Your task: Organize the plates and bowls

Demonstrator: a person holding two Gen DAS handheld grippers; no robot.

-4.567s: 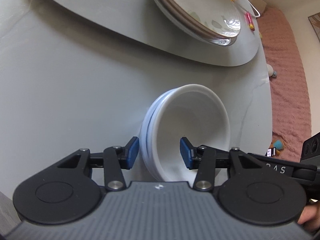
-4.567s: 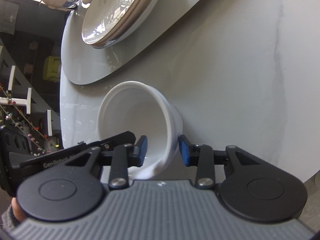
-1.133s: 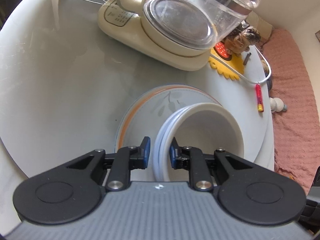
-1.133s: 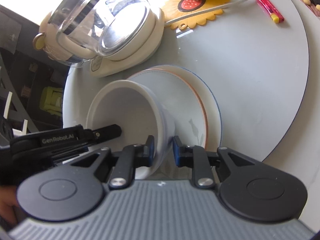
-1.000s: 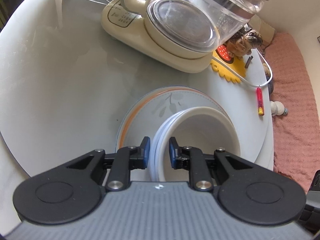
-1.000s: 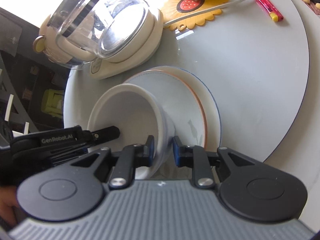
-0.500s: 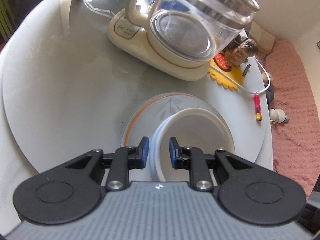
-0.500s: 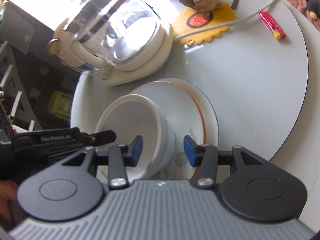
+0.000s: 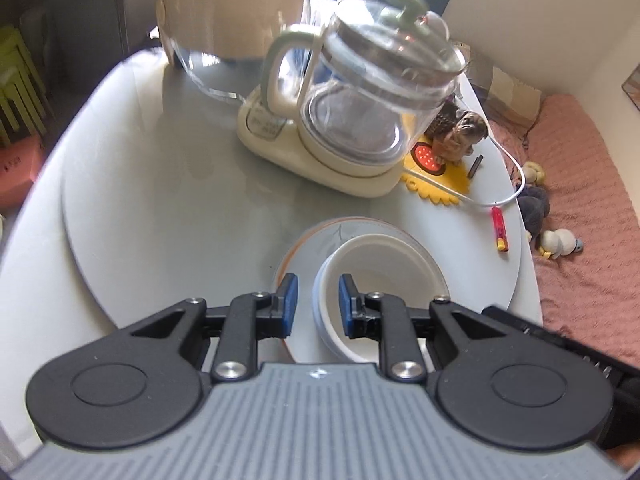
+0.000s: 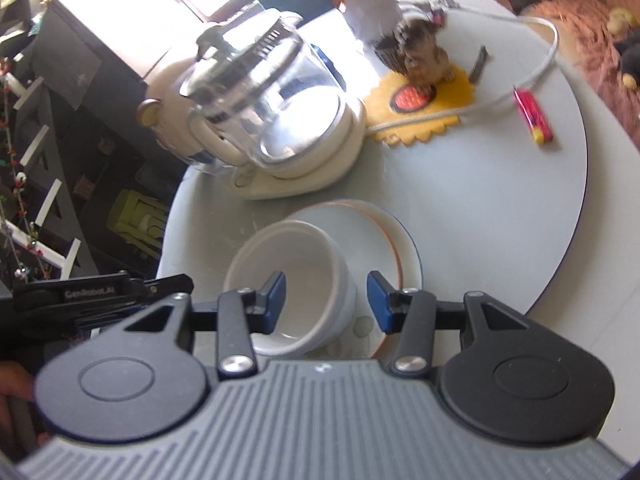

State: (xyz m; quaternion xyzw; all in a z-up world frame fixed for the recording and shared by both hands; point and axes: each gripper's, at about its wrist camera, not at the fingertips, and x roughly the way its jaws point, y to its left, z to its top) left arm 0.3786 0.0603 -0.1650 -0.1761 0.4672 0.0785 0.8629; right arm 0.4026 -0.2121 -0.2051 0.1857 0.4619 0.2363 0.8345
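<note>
Both jaws clear; bowls on plates, near turntable edge.

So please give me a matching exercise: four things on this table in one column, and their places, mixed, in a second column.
1. white bowl
2. glass kettle
3. animal figurine
4. red lighter

a. on the cream base
b. on the yellow mat
c. on the stacked plates
d. near the table edge, beside the white cable

Pairs: 1-c, 2-a, 3-b, 4-d
</note>
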